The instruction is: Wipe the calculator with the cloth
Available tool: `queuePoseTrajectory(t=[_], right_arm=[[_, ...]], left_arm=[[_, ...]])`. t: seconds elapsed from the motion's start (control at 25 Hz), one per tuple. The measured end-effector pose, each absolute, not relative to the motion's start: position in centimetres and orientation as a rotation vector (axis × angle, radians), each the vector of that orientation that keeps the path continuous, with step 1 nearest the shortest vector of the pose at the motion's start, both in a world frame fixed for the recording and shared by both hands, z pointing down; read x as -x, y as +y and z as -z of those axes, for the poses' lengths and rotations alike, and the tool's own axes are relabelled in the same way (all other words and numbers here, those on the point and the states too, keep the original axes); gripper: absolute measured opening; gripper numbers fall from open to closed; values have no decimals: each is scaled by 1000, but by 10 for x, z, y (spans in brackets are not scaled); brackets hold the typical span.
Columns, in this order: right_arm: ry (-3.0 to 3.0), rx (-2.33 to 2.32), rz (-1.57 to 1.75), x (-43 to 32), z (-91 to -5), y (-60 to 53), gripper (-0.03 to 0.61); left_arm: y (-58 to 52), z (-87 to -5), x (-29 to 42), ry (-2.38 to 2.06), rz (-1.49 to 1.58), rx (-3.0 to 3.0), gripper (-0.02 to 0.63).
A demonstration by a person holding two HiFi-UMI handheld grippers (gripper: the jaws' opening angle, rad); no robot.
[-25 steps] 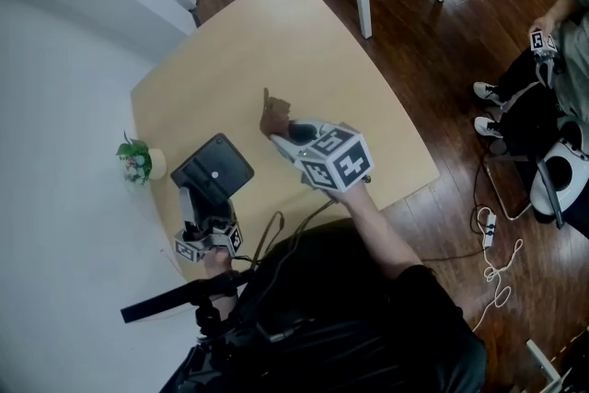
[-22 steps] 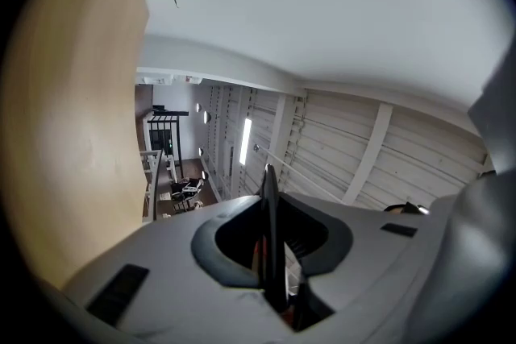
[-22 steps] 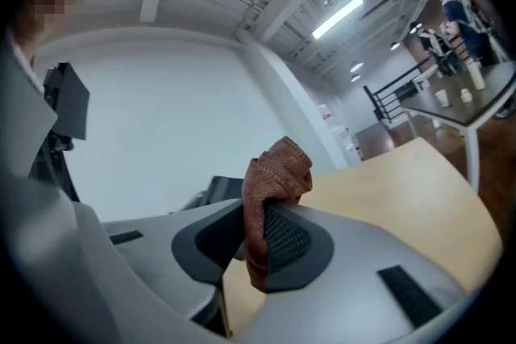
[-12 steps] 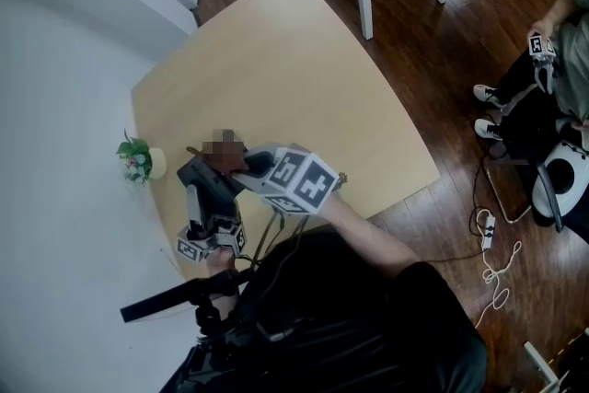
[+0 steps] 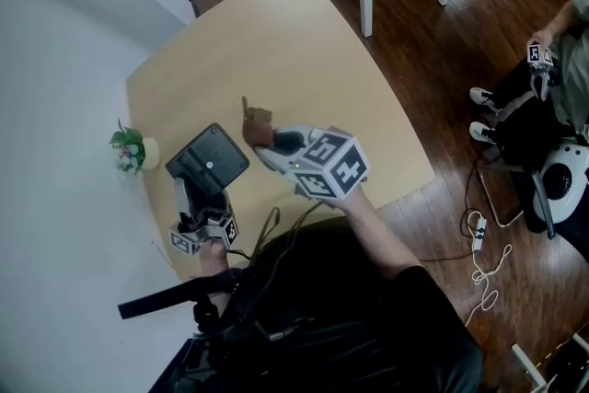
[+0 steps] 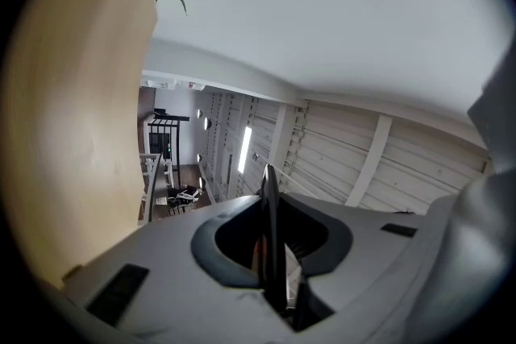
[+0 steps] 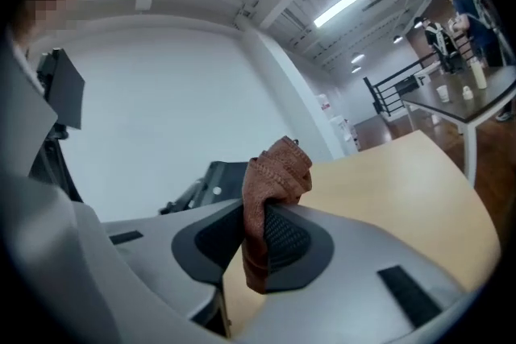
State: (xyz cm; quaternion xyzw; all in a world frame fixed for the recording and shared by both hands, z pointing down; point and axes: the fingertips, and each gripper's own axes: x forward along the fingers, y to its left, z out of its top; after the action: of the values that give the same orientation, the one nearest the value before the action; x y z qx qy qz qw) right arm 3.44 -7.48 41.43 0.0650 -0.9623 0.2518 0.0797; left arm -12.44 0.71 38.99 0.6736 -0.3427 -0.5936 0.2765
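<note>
Two grippers: both are clenched, one on each of the task's things, above the pale table (image 5: 304,32).
Left gripper (image 5: 189,191): it clamps the calculator (image 5: 208,159) by its lower edge and holds it tilted up off the table, near the small potted plant (image 5: 129,148).
Calculator risk: the pinch takes only one edge, so a hard stroke could probably lever the slab round or out of the jaws and drop it on the table.
Cloth (image 5: 259,119): a bunched brown wad stands up from the right gripper, just right of the calculator and apart from it.
Right gripper (image 5: 265,135): it pinches the cloth near its middle. Little fabric shows past the jaws, so hard plastic may scrape the calculator, or the wad may pull free on a drag.
Left gripper view alone: the calculator (image 6: 268,205) appears edge-on as a thin dark blade gripped between the jaws, which shows how narrow the hold is.
Right gripper view alone: the ribbed pad (image 7: 284,236) presses the cloth's fold, a loose end hangs below it, and the calculator (image 7: 211,180) sits behind.
Head view alone: it shows the gap between cloth and calculator, and a seated person (image 5: 561,60) far to the right.
</note>
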Motion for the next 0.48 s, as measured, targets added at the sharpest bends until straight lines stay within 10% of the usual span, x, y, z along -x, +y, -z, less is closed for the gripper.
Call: queuePoseTrajectory(t=[0.48], right_arm=[[-2858,75,-743,15,-413,-14,68]], left_arm=[[0,-380,119,-918,1608,-1836,65]])
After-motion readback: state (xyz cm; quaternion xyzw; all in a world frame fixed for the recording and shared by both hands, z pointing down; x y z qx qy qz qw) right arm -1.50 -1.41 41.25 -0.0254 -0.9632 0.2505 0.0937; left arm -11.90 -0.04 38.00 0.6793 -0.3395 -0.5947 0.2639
